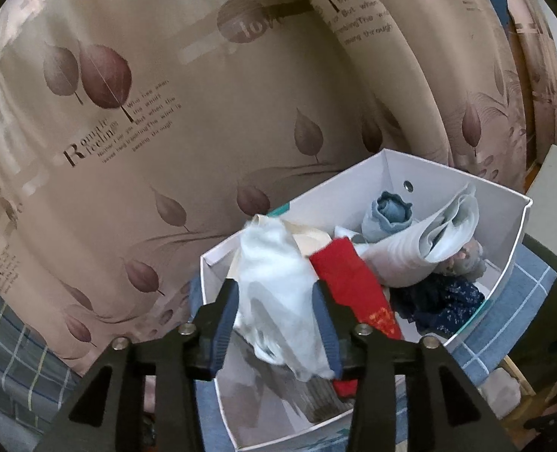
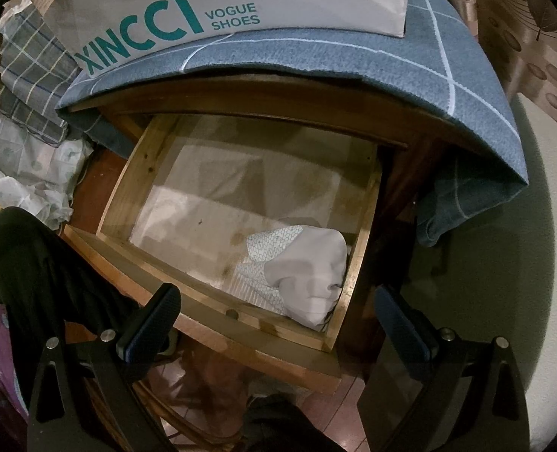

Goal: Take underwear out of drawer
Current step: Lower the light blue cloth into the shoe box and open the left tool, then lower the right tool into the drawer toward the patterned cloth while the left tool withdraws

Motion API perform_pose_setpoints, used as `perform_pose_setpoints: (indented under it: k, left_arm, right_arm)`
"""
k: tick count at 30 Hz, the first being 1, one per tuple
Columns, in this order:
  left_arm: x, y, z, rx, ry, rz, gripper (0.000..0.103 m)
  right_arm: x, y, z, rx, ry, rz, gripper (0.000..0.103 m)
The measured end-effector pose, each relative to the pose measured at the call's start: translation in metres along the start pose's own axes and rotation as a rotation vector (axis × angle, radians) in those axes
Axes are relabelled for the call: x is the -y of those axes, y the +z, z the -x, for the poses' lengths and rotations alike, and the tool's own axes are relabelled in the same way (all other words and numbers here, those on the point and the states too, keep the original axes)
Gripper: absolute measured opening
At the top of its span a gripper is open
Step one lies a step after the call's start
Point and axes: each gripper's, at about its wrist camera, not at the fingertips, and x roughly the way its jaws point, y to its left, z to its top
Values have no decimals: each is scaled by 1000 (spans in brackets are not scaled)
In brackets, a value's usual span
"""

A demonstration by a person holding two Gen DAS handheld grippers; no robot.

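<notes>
Two views, each along one gripper's fingers. In the left wrist view, the left gripper (image 1: 276, 324) hangs over an open white cardboard shoe box (image 1: 512, 241) that stands on a blue cloth with white grid lines (image 1: 534, 282). A pale, crumpled white fabric garment (image 1: 274, 293) lies between the blue-padded fingers (image 1: 224, 324). The jaws stand partly apart, and the cloth looks slack, not pinched, though it brushes the right pad; I judge it is being let go into the box. Already inside lie a red fabric piece with gold print (image 1: 350, 286), a rolled grey-blue cloth (image 1: 389, 214), a folded white ribbed garment (image 1: 421, 252) and a dark navy patterned piece (image 1: 444, 297). A beige curtain printed with brown leaves (image 1: 127, 113) fills the background.

In the right wrist view, the right gripper (image 2: 278, 324) points steeply down at a pulled-out wooden drawer (image 2: 116, 203), fingers wide apart and holding nothing. One bundle remains: a pale grey-lilac garment with a white honeycomb-printed panel (image 2: 301, 263), lying in the drawer's near right corner, touching the right wall and close to the front board. It sits just ahead of the fingers, slightly right of the midline between them, its long axis running diagonally from upper left to lower right. The right hand is nearer by far, and I judge the next grasp is its own: straight down, jaws across the bundle.
</notes>
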Motion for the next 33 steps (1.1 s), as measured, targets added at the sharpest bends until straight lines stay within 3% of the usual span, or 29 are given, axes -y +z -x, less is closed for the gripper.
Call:
perform_pose_setpoints:
  k: [12, 15, 20, 25, 33]
  left_arm:
    - [1, -1, 26, 56, 22, 15, 53]
    - [-1, -8, 39, 71, 34, 22, 59]
    - [-9, -34, 66, 90, 33, 58, 63]
    - [-20, -75, 79, 50, -12, 144, 66]
    - [-22, -135, 78, 12, -46, 225, 66]
  right_arm:
    - [0, 1, -4, -15, -2, 1, 102]
    - [1, 2, -6, -24, 0, -2, 102]
    - [3, 3, -10, -43, 41, -11, 102]
    - [-2, 9, -17, -77, 110, -10, 102]
    - [-53, 25, -83, -242, -70, 256, 101]
